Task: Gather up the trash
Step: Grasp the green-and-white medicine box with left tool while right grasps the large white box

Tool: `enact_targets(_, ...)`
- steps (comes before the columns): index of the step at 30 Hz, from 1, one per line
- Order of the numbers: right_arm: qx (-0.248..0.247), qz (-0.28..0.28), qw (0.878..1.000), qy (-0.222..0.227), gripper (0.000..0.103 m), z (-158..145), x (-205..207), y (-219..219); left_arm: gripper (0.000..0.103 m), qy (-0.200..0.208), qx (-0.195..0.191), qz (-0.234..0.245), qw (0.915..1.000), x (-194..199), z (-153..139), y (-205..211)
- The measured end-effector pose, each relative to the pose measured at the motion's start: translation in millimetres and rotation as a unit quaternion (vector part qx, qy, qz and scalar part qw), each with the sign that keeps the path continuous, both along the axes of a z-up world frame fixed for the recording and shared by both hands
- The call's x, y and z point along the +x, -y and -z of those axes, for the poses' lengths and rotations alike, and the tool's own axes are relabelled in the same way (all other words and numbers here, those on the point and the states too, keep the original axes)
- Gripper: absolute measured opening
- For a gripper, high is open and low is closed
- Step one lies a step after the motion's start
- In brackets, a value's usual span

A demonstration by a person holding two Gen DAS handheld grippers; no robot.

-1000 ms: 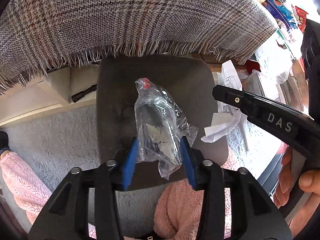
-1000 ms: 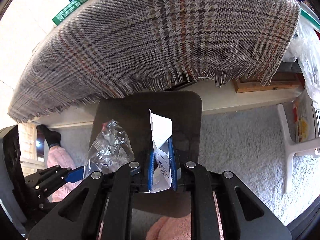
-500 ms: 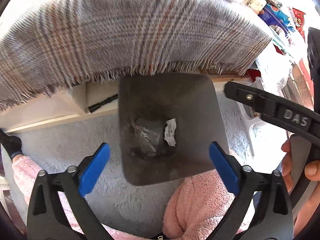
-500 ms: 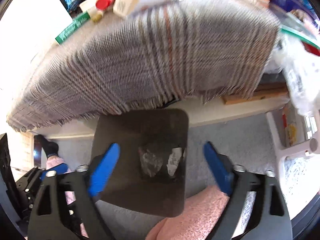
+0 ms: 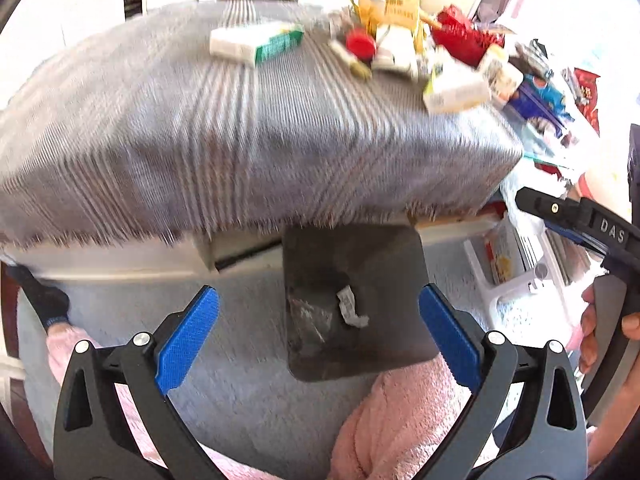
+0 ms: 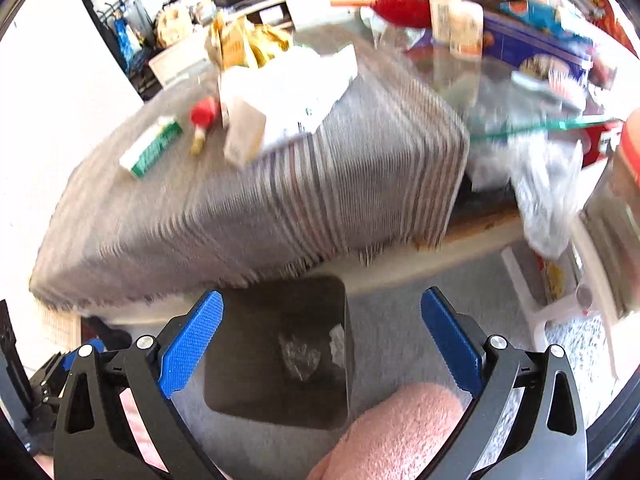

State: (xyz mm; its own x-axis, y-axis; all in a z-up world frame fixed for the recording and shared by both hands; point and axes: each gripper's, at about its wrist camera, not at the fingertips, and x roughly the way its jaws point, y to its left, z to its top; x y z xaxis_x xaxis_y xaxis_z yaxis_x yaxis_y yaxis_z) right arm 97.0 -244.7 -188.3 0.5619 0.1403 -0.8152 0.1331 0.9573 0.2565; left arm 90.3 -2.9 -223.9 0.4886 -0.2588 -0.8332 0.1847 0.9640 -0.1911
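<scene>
**Both claws wide, trash sits in the bin**

Left claw [image 5: 319, 335] spread wide, nothing between its blue pads [image 5: 188, 340]. Right claw [image 6: 321, 338]: jaws opening, almost fully spread, also nothing between them. Both hang above the dark bin [image 5: 352, 304], which stands on grey carpet [image 5: 240, 380] just in front of the bench [image 5: 240, 128].

Largest first: bench, covered by a grey plaid cloth [image 6: 240, 208] with a fringe hanging over its front edge. Blurred clutter on top: green-and-white box [image 5: 256, 42], red cap [image 5: 360, 42], white cartons, yellow wrappers. Bin next, its far rim tucked under the fringe.

Inside the bin, on the bottom: crumpled clear plastic bag [image 5: 306, 316] and just beside it a small white paper scrap [image 5: 350, 308]. Same pair shows in the right wrist view, bag [image 6: 298, 356] and paper [image 6: 338, 344].

Pink fleece knee [image 6: 400, 428] sits close to the bin's near edge. My hand [image 5: 608, 328] grips the right claw's handle at the left view's edge.
</scene>
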Motion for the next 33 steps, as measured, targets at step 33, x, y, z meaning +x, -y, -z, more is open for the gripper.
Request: enact_targets(33,-0.011,0.053,0.997,-0.054,0.100,-4,177,-6,0.095,0.022,0.089,0.055,0.9943,248,-29,-11)
